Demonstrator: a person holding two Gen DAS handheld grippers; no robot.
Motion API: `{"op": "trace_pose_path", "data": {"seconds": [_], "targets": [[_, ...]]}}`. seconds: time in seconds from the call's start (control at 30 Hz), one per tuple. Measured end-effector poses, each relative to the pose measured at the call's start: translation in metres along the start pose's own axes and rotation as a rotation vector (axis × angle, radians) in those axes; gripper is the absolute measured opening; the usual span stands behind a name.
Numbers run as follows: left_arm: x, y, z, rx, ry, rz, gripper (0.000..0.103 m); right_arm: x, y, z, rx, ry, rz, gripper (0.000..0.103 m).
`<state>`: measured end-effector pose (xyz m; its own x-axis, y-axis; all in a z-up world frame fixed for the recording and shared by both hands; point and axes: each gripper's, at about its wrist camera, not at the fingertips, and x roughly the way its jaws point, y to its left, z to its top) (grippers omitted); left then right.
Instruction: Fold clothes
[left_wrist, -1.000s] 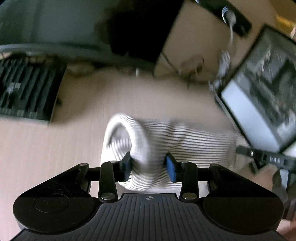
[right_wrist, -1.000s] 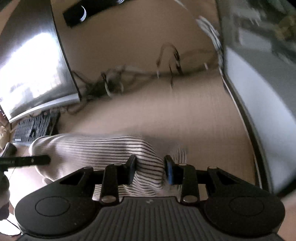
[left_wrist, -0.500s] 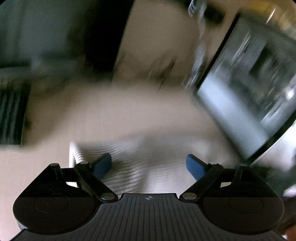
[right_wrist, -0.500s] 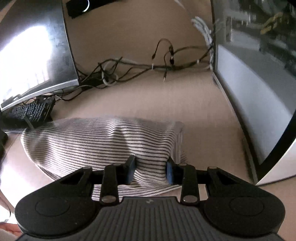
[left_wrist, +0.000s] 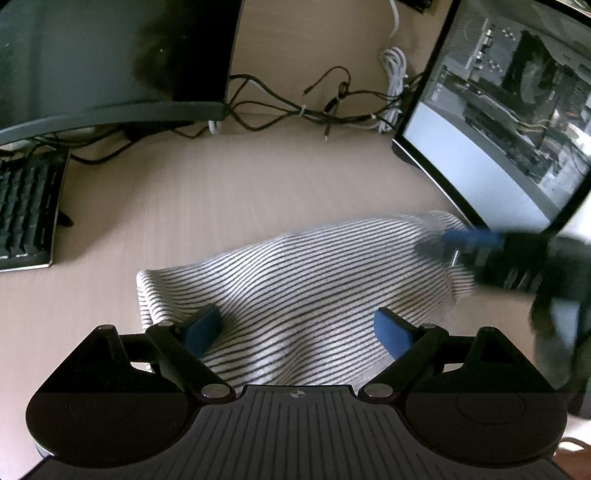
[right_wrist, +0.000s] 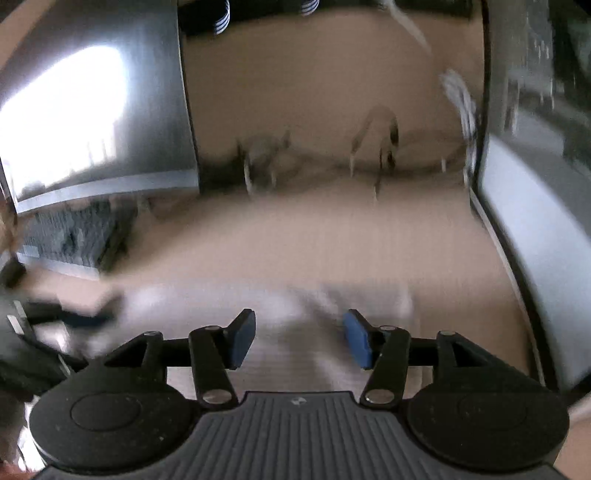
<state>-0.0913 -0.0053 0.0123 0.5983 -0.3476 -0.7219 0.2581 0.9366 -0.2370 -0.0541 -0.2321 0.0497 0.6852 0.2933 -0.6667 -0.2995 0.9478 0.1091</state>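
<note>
While my left gripper (left_wrist: 297, 328) stands spread wide over the striped garment (left_wrist: 295, 277), its pads clear of the cloth, my right gripper (right_wrist: 299, 339) has just been opening, fabric between its parted pads. I see the garment lying folded on the desk (left_wrist: 221, 192) between two monitors.

A striped garment (left_wrist: 306, 280) lies folded and rumpled on the desk.
</note>
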Motion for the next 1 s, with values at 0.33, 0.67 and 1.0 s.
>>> {"op": "trace_pose_path", "data": {"seconds": [0.33,0.67,1.0], "targets": [[-0.047,0.017,-0.01,-0.038,-0.05,0.001,0.094,-0.016,0.012,-0.029,-0.035,0.06,0.0,0.054],[-0.013,0.039,-0.026,-0.19,0.129,0.024,0.092,-0.027,-0.031,-0.016,0.081,0.021,-0.124,0.076],[0.02,0.041,0.011,-0.181,0.07,0.031,0.092,0.014,-0.026,-0.03,0.14,0.106,-0.044,0.057]]}}
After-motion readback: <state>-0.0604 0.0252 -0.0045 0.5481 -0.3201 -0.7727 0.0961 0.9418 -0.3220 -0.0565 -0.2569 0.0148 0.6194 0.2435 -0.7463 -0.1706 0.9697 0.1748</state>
